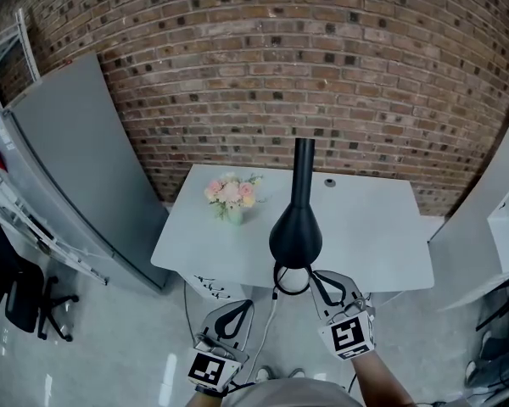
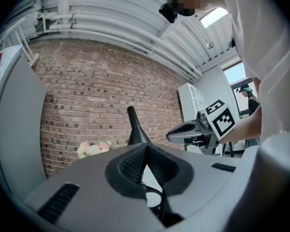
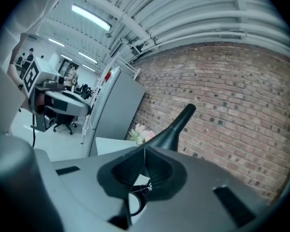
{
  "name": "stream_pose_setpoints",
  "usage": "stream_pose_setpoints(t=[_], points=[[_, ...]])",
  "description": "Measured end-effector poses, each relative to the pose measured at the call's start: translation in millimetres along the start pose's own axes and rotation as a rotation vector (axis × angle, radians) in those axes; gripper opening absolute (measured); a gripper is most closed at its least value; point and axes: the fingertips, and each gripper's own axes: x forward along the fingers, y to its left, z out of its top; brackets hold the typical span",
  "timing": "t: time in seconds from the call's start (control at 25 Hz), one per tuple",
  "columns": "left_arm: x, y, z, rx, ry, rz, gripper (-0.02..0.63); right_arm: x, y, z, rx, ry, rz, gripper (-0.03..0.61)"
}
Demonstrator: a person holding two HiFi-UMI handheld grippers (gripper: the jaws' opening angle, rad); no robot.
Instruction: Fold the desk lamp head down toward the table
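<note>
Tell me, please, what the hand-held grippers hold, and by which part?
Nothing visible: left hand-held gripper and right hand-held gripper are shut empty, the right close beside the desk lamp.

Looks like an office/lab workspace: bare brick wall (image 1: 322, 58), grey partition panel (image 1: 85, 168), white table (image 1: 373, 227), black office chair (image 1: 25, 303) on polished floor (image 1: 110, 346), corrugated metal ceiling (image 3: 193, 13) with strip lights (image 3: 91, 17).

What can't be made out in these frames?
- Lamp base and joint: head view, the black cone-shaped lamp head covers them; gripper views, grey gripper bodies block them.
- Small dark object on the white table: head view, too small.
- Whether the shut right gripper pinches the black ring under the lamp head: right gripper view, jaws cover contact.
</note>
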Motion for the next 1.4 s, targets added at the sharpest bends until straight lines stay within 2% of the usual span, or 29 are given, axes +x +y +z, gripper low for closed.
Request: stream_pose_setpoints(t=[0.24,0.68,1.4], points=[[-3.0,-5.8,1.1,-0.001,-0.004,-0.004,0.008,-17.7,0.7,19.0,0.058,-0.068,-0.016,0.02],[-15.8,-18.5,-1.1,-0.021,0.0,-0.009,0.008,-40.2,11.2,27.4,0.192,-0.099,0.0,0.018],[-26.3,-18.5,-6.2,-0.026,0.009,-0.013,0.008,-48.7,22.3,36.1,0.203,-0.119,0.005,0.017]])
